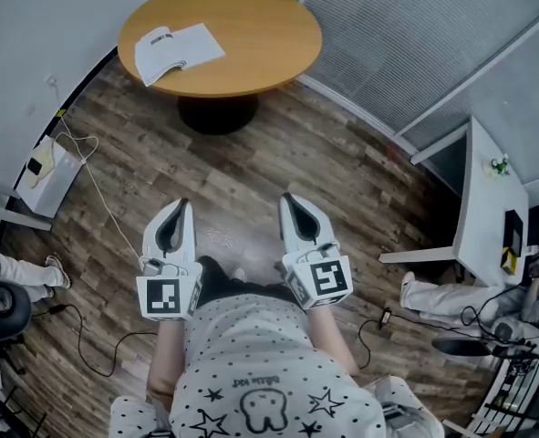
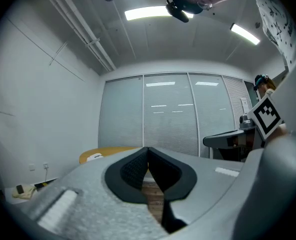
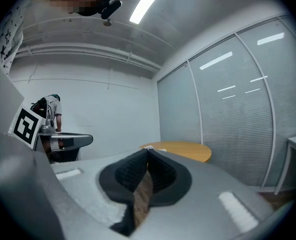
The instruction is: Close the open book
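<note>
One open book (image 1: 176, 51) lies on the one round wooden surface (image 1: 251, 26), well apart from the two grippers. The left gripper (image 1: 181, 205) and right gripper (image 1: 287, 197) both have their fingers clenched together on nothing. The book's print is too small to read.

No writing reads clearly (the shirt (image 1: 251, 354) lettering blurs).

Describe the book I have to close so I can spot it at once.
Find the round orange-brown wooden table at the top of the head view. The open white paper book lies near its left edge, pages up. Nothing else lies on that tabletop.
</note>
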A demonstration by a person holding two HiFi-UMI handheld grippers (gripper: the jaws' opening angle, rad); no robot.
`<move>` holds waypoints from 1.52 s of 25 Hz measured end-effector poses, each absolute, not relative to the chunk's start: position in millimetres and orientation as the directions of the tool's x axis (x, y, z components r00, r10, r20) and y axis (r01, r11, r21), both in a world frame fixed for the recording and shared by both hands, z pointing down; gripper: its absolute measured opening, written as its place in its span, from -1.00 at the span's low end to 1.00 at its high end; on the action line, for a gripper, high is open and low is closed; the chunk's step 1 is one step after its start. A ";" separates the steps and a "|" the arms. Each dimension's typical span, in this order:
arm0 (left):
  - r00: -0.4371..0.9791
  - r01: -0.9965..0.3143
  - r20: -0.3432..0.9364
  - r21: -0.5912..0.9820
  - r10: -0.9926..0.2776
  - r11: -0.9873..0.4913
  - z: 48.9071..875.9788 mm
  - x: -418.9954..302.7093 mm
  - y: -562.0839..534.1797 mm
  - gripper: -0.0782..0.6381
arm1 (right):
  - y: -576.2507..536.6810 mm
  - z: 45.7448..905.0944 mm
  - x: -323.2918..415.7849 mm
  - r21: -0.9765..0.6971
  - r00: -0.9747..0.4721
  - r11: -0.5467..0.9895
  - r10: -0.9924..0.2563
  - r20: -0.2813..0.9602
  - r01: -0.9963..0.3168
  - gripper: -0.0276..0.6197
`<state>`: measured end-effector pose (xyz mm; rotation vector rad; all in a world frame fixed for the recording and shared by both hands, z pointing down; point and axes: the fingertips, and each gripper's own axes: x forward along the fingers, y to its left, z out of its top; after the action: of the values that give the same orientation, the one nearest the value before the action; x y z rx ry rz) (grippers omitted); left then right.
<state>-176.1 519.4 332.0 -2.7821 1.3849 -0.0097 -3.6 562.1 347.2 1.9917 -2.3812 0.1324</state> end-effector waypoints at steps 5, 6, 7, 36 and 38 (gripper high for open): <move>0.620 -0.784 0.018 -0.039 -0.785 -0.620 332.2 -167.5 518.3 -0.75 | 562.7 359.9 6.4 -0.073 -0.171 0.164 -0.979 0.107 -0.984 -0.90; 0.625 -0.780 0.023 -0.035 -0.780 -0.625 333.2 -167.2 515.3 -0.76 | 561.1 361.3 7.1 -0.077 -0.171 0.163 -0.979 0.110 -0.984 -0.90; 0.632 -0.774 0.027 -0.031 -0.775 -0.632 334.0 -166.8 511.3 -0.75 | 558.9 362.1 7.9 -0.081 -0.171 0.163 -0.979 0.111 -0.983 -0.90; 0.673 -0.739 0.034 -0.017 -0.739 -0.674 321.2 -209.9 245.5 -0.75 | 317.4 354.1 -14.1 -0.077 -0.114 0.104 -0.983 0.142 -0.992 -0.90; 0.678 -0.734 0.033 -0.018 -0.734 -0.679 321.8 -212.5 235.3 -0.76 | 308.9 352.0 -15.3 -0.078 -0.102 0.092 -0.986 0.134 -0.993 -0.90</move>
<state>-212.5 235.3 321.8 -2.8745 1.2572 -0.0590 -15.3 308.9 352.0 2.0725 -2.2859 0.2293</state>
